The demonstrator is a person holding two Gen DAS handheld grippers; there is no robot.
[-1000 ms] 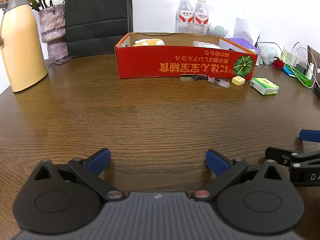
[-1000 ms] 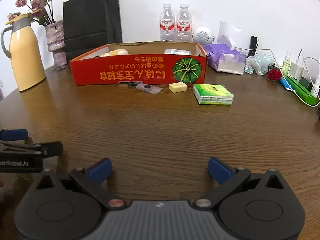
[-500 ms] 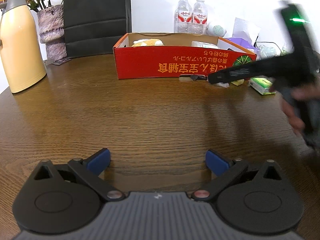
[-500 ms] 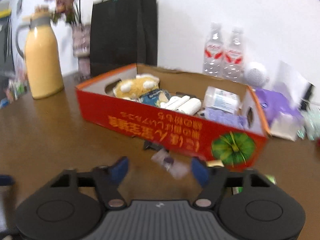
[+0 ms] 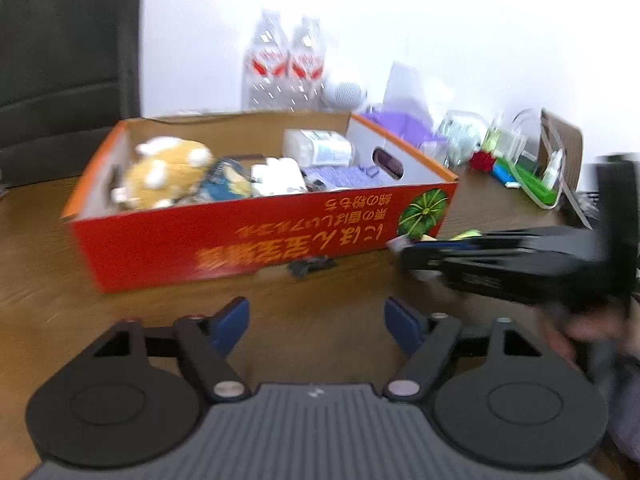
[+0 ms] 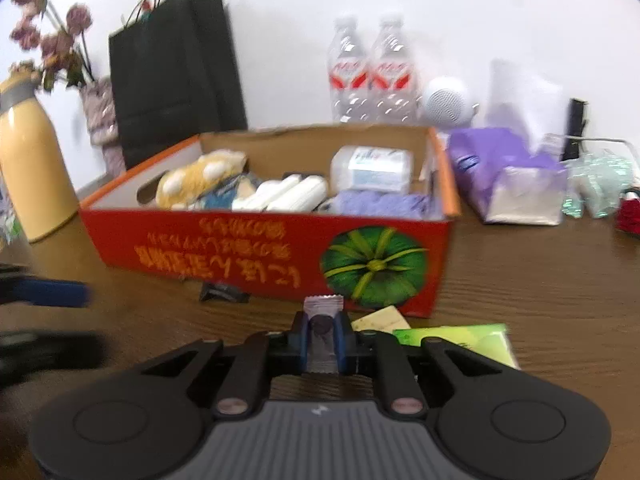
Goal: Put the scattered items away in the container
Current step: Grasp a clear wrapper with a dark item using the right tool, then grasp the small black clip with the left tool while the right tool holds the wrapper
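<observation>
Both wrist views sit low over the bench [image 5: 120, 280], looking forward and slightly down, close to the red box [image 5: 256, 236] [image 6: 256, 256]; shared: box, water bottles [image 5: 286, 68] [image 6: 372, 72].

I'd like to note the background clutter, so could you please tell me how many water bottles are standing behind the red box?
2. One water bottle stands against the wall behind the red box, and the second bottle stands right beside it. The box hides their bases, so others could be concealed.
</observation>
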